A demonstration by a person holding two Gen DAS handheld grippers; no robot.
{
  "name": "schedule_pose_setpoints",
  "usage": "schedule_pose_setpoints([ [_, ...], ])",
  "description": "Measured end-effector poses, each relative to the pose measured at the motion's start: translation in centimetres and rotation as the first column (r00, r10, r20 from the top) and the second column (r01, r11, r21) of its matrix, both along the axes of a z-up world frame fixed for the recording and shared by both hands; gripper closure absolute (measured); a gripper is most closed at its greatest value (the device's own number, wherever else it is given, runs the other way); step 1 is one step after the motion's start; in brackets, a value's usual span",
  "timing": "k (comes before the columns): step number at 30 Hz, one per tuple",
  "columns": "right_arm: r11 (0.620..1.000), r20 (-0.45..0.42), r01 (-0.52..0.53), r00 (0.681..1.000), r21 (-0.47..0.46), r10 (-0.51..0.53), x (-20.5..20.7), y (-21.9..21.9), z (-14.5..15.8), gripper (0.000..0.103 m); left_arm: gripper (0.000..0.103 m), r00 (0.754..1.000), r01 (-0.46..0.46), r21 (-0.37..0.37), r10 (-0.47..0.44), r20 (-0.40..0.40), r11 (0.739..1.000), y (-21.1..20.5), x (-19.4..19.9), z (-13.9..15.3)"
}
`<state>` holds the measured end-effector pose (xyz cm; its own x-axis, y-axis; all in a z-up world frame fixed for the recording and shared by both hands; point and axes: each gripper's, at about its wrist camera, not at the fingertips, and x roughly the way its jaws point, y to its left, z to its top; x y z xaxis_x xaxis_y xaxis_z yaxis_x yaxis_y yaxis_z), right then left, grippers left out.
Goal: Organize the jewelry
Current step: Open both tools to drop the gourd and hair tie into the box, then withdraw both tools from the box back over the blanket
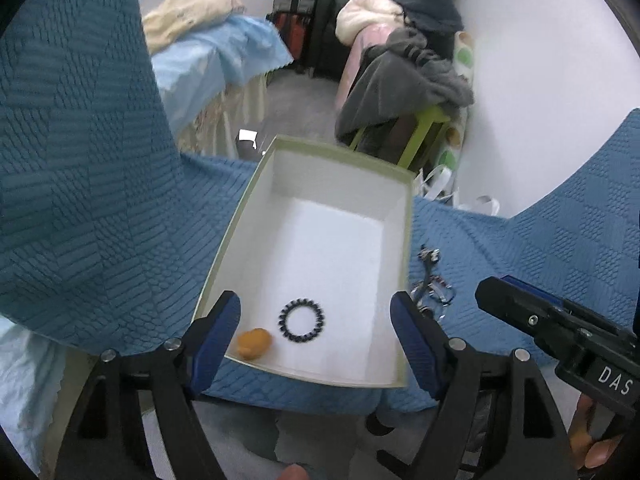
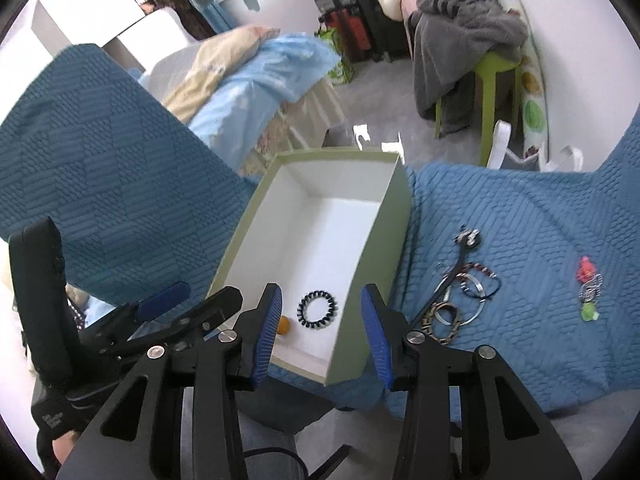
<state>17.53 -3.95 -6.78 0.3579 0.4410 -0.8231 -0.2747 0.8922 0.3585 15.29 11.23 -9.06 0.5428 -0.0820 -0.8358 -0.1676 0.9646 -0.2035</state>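
A pale green box [image 1: 404,280] with a white inside sits on a blue quilted cloth [image 1: 100,200]. Inside it lie a black spiral ring [image 1: 302,321] and an orange bead [image 1: 253,343]. My left gripper [image 1: 316,344] is open and empty over the box's near end. In the right wrist view the same box [image 2: 384,248] holds the ring [image 2: 318,307] and bead [image 2: 283,325]. My right gripper [image 2: 320,332] is open and empty above the box's near right corner. A pile of bracelets and rings [image 2: 456,296] lies on the cloth right of the box, also in the left wrist view [image 1: 432,284].
A red, striped and green trinket [image 2: 588,294] lies further right on the cloth [image 2: 520,240]. Beyond the cloth's far edge are a bed with light blue bedding [image 2: 260,80], a green stool with grey clothes [image 2: 472,40] and suitcases [image 2: 360,20].
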Motion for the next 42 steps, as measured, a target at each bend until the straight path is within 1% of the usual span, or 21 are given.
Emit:
schedule_pose_setpoints([
  [9,0.999,0.147,0.043,0.988,0.011,-0.044,-3.2,-4.1,6.0,0.064,0.025,0.993,0.024,0.029,-0.028,0.115,0.999,-3.8,-2.8,6.8],
  [14,0.997,0.199,0.071,0.977,0.034,-0.077,-5.4,-6.6,8.3,0.064,0.025,0.987,0.053,0.038,-0.058,0.151,0.998,-6.2,-4.3,8.9],
  [17,0.995,0.233,0.092,0.968,0.031,-0.096,-6.6,-7.7,9.5,0.063,0.025,0.983,0.066,0.032,-0.071,0.167,0.997,-7.6,-5.3,9.9],
  [19,0.994,0.246,0.108,0.963,0.03,-0.112,-7.3,-8.7,9.9,0.06,0.025,0.982,0.074,0.035,-0.079,0.171,0.997,-8.5,-5.8,10.2],
  [22,0.991,0.248,0.13,0.96,0.026,-0.133,-8.1,-10.2,9.8,0.057,0.025,0.978,0.107,0.028,-0.111,0.176,0.994,-9.9,-6.2,10.0],
  [26,0.985,0.225,0.171,0.959,0.018,-0.171,-8.8,-12.5,8.6,0.057,0.026,0.973,0.151,0.03,-0.154,0.173,0.988,-12.1,-6.5,9.2],
  [34,0.969,0.188,0.248,0.951,0.011,-0.245,-9.1,-16.7,6.5,0.057,0.026,0.966,0.211,0.018,-0.211,0.15,0.977,-15.2,-5.4,7.1],
  [38,0.961,0.169,0.278,0.947,0.0,-0.274,-8.4,-18.4,5.2,0.057,0.028,0.963,0.246,-0.008,-0.244,0.113,0.969,-16.5,-3.9,4.8],
  [42,0.95,0.13,0.309,0.944,-0.033,-0.303,-7.2,-19.9,2.8,0.057,0.028,0.957,0.284,-0.045,-0.281,0.076,0.958,-17.7,-2.5,2.0],
])
